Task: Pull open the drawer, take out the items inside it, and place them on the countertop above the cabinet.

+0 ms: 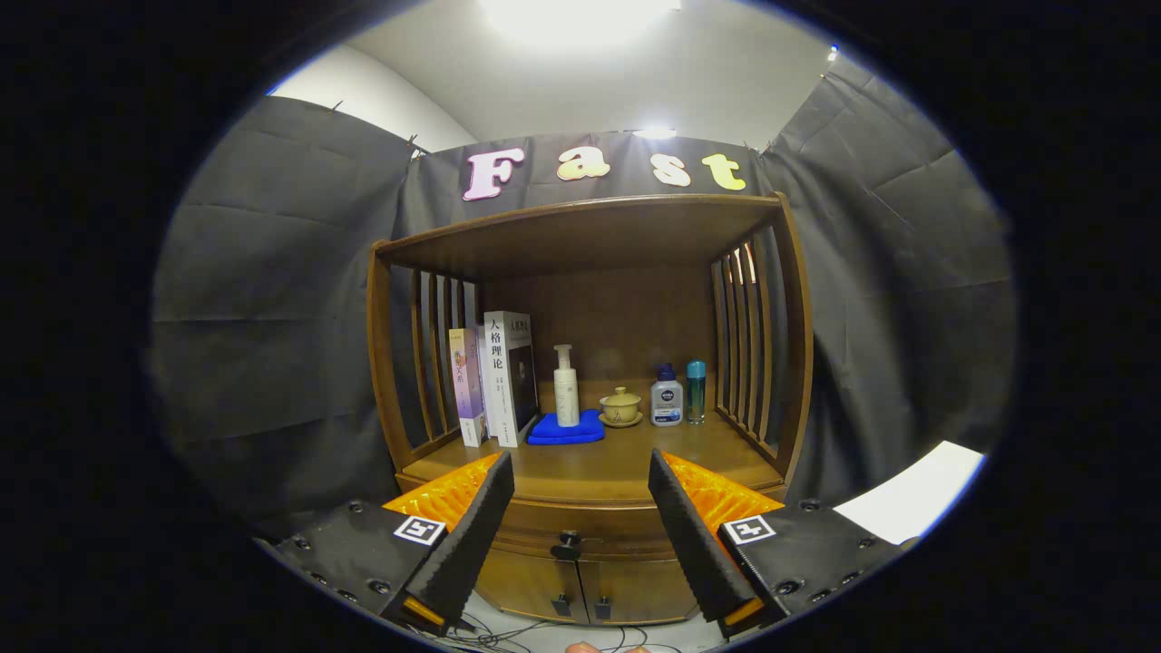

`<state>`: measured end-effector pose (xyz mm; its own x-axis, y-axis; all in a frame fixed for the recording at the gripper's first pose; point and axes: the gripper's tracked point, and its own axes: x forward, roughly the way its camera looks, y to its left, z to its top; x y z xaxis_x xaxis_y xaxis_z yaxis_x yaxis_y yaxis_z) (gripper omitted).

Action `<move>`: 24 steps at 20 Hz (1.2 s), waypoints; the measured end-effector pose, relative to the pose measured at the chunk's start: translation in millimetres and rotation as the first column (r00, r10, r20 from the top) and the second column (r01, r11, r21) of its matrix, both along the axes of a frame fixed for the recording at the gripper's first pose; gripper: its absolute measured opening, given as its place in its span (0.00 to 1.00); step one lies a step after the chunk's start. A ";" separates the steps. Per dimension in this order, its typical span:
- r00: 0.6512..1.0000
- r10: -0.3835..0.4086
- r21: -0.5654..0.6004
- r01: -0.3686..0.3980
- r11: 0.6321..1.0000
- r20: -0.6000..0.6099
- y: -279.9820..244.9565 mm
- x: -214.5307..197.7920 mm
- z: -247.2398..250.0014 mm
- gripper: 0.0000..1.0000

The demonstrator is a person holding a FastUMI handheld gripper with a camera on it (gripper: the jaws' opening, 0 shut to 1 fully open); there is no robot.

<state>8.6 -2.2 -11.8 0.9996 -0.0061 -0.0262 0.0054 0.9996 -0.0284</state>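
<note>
A big wooden cabinet [580, 381] stands ahead; its drawer [567, 526] is closed (the dark knob [566, 545] sits between the fingers); the gripper [580, 508] is wide open and holds nothing; on the countertop [617, 462] stand two books [497, 376], a blue cloth [566, 428] under a white pump bottle [566, 386], a small lidded cup [620, 405] and two little bottles [678, 394].

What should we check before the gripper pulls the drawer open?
1. Drawer shut, not yet pulled: ok.
2. Knob in sight between the fingers: ok.
3. Gripper open wide enough for the knob: ok.
4. Fingers touching the knob: not ok, they are short of it.
5. Free room on the countertop in front of the blue cloth: ok.
6. What lies inside the drawer: cannot tell.
</note>
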 end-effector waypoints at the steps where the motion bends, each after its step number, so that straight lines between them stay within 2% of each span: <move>1: 1.000 -0.001 0.000 0.001 1.000 0.002 -0.1 0.0 0.2 0.95; 11: 1.000 0.008 0.054 -0.008 0.998 0.007 2.2 12.8 -13.4 0.95; 24: 0.998 -0.036 0.021 0.036 0.999 -0.044 -6.9 65.6 -77.5 0.95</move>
<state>74.2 -9.0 -89.3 0.9967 -0.0410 -0.0707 0.0406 0.9991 -0.0080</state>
